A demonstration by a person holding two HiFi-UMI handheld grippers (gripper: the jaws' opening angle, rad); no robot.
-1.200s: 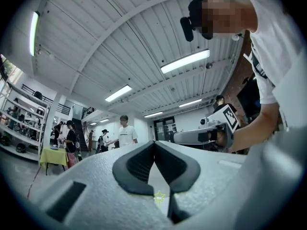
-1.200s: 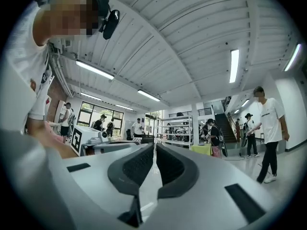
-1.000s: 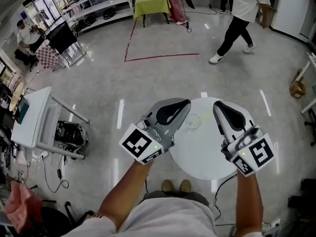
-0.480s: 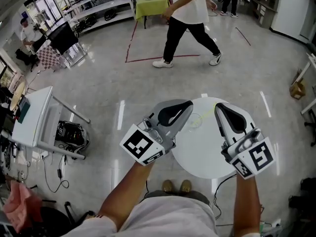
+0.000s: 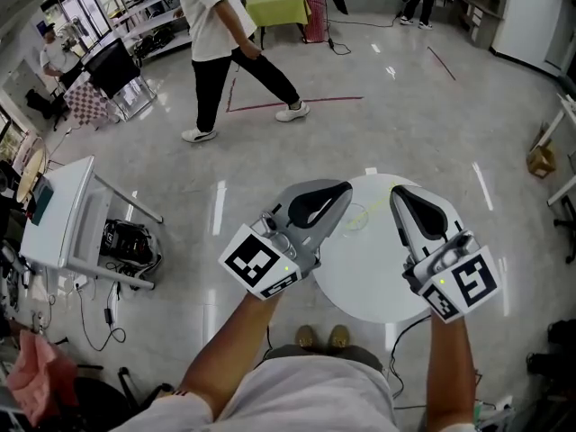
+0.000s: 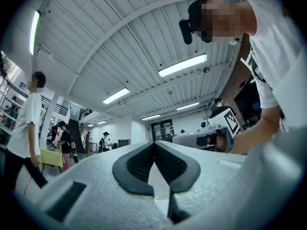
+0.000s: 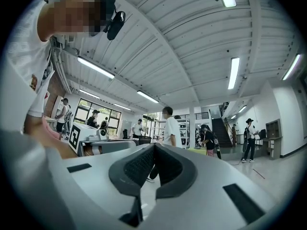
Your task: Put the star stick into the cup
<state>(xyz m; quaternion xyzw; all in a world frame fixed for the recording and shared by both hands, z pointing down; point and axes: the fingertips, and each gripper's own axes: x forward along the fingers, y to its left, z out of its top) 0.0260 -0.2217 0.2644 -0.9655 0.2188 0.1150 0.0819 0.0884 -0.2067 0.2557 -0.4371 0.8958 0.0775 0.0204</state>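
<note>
In the head view a round white table (image 5: pixel 373 286) stands in front of me. A clear cup (image 5: pixel 353 220) sits on its far side, between the two grippers. A thin pale-green stick (image 5: pixel 379 206) shows just right of the cup; I cannot tell whether its end is inside the cup. My left gripper (image 5: pixel 343 187) is held above the table's left edge, shut and empty. My right gripper (image 5: pixel 394 190) hovers over the table's right part, also shut and empty. Both gripper views look up at the ceiling, and the left gripper (image 6: pixel 154 143) and right gripper (image 7: pixel 154 145) have their pads pressed together.
A person (image 5: pixel 220 34) walks across the floor behind the table. A small white side table (image 5: pixel 58 210) and a black bag (image 5: pixel 126 241) stand at the left. A yellow-green table (image 5: pixel 279 7) is at the back. My feet (image 5: pixel 322 338) show under the table's near edge.
The person in the background has walked from right to left across the floor. Both grippers have stayed nearly in place, shut.
</note>
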